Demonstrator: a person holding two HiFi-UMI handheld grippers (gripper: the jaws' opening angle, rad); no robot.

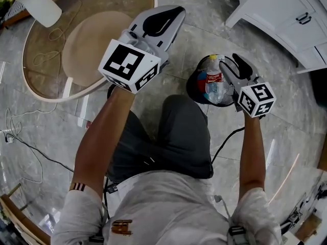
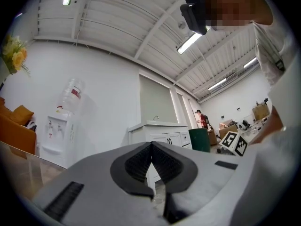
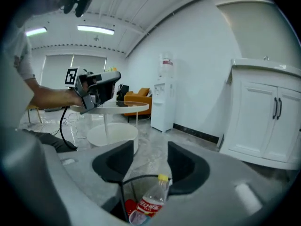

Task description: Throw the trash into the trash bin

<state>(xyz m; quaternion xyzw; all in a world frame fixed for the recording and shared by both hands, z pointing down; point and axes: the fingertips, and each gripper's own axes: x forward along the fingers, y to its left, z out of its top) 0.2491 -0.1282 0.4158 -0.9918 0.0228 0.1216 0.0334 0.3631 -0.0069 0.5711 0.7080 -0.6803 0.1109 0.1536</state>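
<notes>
A black trash bin stands on the grey floor in front of my knees. A clear plastic bottle with a red label and yellow cap lies inside it. My right gripper hovers just above the bin, open, with nothing between its jaws. In the right gripper view the bottle shows below the right gripper, inside the bin's thin black rim. My left gripper is raised over the edge of the glass table, shut and empty. In its own view the left gripper has its pads meeting.
A round glass table with a beige base stands at the left. A white cabinet is at the upper right. Thin cables run over the floor. A water dispenser and an orange sofa stand by the far wall.
</notes>
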